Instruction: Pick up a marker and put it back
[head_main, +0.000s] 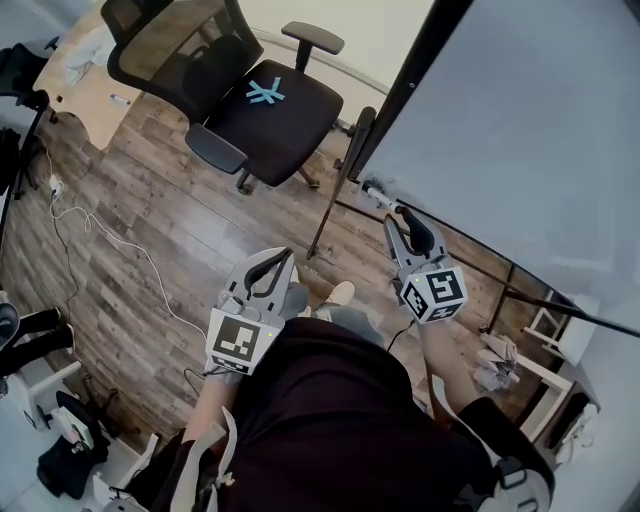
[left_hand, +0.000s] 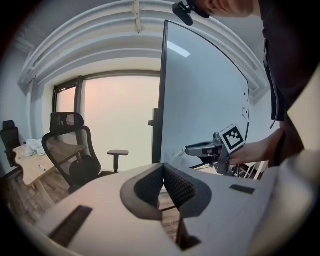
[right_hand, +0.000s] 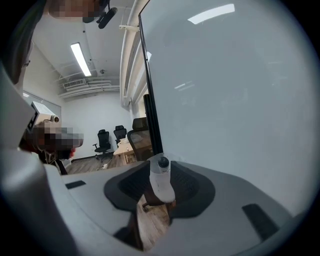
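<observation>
A white marker (right_hand: 161, 181) with a dark cap is clamped between the jaws of my right gripper (right_hand: 160, 186), its end pointing up beside the whiteboard (right_hand: 230, 100). In the head view the marker (head_main: 377, 193) sticks out past the right gripper (head_main: 399, 214), close to the lower edge of the whiteboard (head_main: 520, 120). My left gripper (head_main: 283, 258) hangs lower at the left over the floor. Its jaws are pressed together with nothing between them in the left gripper view (left_hand: 163, 174), which also catches the right gripper (left_hand: 218, 148) at the board.
A black office chair (head_main: 262, 102) stands on the wooden floor behind the board's stand leg (head_main: 338, 190). A light wooden desk (head_main: 85, 70) is at the far left. A white cable (head_main: 100, 235) trails over the floor. White shelving (head_main: 540, 350) sits at the lower right.
</observation>
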